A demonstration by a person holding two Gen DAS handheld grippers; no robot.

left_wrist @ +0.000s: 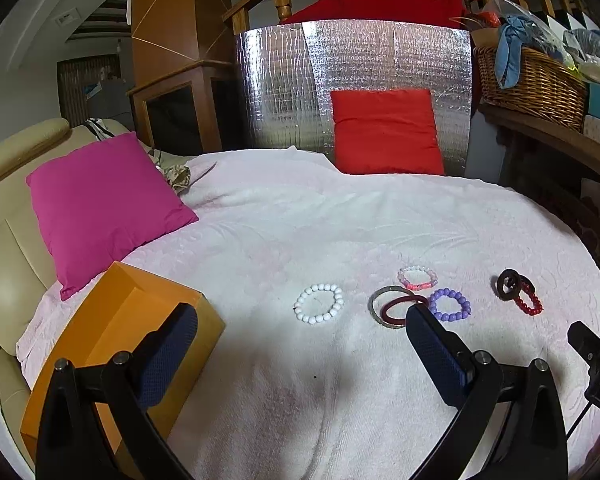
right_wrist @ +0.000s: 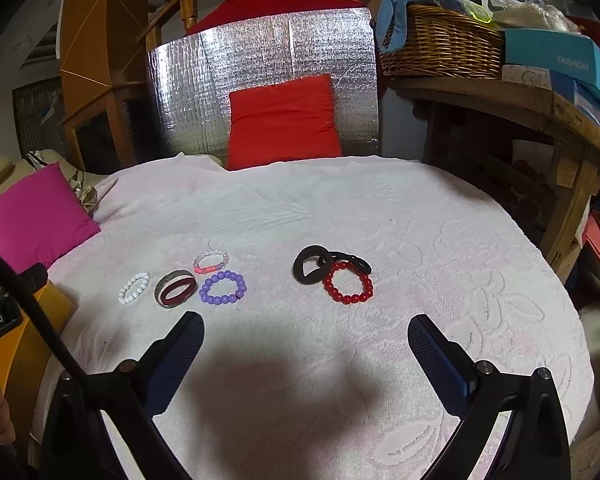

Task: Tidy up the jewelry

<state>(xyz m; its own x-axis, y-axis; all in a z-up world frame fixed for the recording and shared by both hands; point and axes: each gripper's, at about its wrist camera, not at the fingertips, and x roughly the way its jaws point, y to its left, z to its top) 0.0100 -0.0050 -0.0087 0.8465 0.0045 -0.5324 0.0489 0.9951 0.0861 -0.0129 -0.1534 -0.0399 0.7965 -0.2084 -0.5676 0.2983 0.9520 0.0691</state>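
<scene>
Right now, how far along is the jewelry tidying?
Nothing looks done yet. The left gripper and right gripper are both open and empty above the towel. Still lying loose: the white bead bracelet, the bangles, the pink bracelet, the purple bracelet, the red bracelet and the black rings. The orange box sits beside them.

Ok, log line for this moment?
left gripper: open, empty | right gripper: open, empty | bracelets on white cloth, untouched | orange box: left
</scene>
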